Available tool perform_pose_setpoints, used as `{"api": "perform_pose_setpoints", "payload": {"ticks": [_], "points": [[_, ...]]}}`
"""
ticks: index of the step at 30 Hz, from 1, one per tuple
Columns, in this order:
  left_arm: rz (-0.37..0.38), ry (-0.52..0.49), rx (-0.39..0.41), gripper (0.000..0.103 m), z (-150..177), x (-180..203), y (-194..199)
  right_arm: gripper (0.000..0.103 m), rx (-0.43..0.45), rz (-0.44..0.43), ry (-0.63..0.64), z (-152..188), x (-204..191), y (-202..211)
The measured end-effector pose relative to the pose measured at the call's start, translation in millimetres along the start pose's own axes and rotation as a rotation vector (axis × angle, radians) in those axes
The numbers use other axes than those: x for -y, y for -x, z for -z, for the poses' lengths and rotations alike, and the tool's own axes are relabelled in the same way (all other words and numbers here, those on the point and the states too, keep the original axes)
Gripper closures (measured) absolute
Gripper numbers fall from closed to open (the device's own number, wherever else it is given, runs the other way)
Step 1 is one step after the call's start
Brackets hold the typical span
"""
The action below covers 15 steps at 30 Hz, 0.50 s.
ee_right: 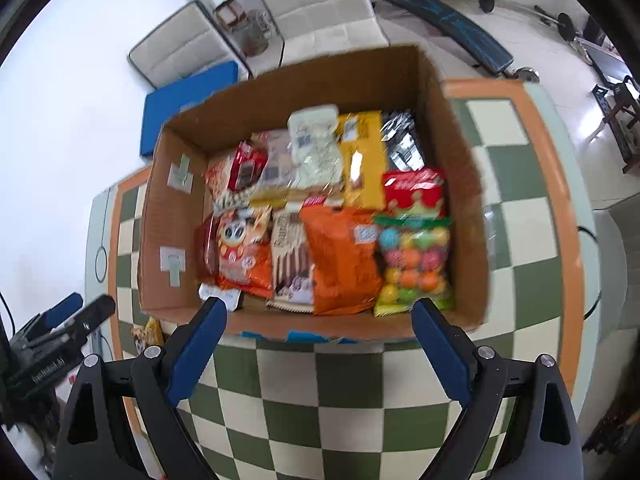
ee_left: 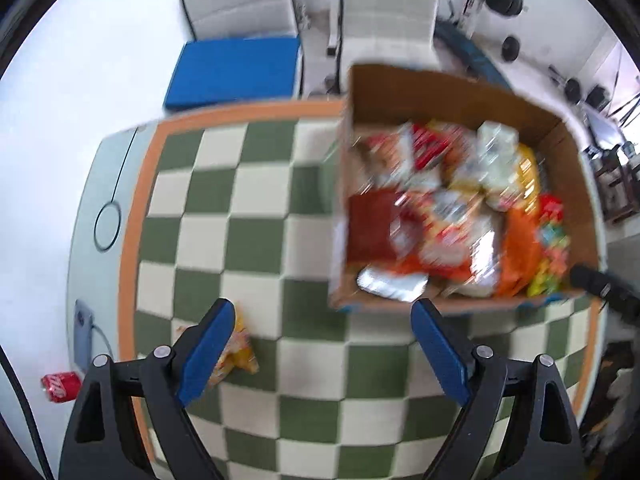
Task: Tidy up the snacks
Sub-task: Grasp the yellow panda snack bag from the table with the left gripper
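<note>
Although the cardboard box (ee_right: 180, 216) already holds many packets, one yellow snack packet (ee_left: 236, 356) lies outside, at seven o'clock from it on the checkered tablecloth (ee_left: 256, 240). Left gripper (ee_left: 324, 344) and right gripper (ee_right: 320, 340) both gape wide, holding nothing, so the job looks nearly finished.

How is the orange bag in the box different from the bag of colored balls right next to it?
The orange bag is opaque, so its contents are hidden; the bag of colored balls is clear, showing round pieces in many colors. The orange bag is plain orange with a small white label; the ball bag has a green strip along the top. The orange bag looks wider. Both lie flat, side by side, at the near end of the cardboard box.
</note>
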<state>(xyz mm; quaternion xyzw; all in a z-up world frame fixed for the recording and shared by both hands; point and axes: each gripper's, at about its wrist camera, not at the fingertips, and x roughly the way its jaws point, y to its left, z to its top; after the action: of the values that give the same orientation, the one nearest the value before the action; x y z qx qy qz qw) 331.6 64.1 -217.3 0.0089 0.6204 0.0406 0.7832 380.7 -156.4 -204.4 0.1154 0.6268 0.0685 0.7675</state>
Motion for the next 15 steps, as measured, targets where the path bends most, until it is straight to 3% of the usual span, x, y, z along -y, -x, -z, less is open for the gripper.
{"api": "perform_pose_setpoints", "payload": {"ticks": [4,6,10,15], "points": [[-0.044,0.019,-0.114,0.013,21,-31,-38,0.007,-0.051,-0.001,0.016,3,-23,-25],[-0.048,0.076,-0.189,0.013,31,-53,-61,0.007,-0.065,-0.012,0.009,3,-32,-34],[0.036,0.294,-0.287,0.013,50,-103,-95,0.007,-0.083,-0.033,-0.008,4,-50,-48],[0.172,0.541,-0.311,0.013,65,-153,-118,0.007,-0.096,-0.061,0.047,10,-85,-57]]}}
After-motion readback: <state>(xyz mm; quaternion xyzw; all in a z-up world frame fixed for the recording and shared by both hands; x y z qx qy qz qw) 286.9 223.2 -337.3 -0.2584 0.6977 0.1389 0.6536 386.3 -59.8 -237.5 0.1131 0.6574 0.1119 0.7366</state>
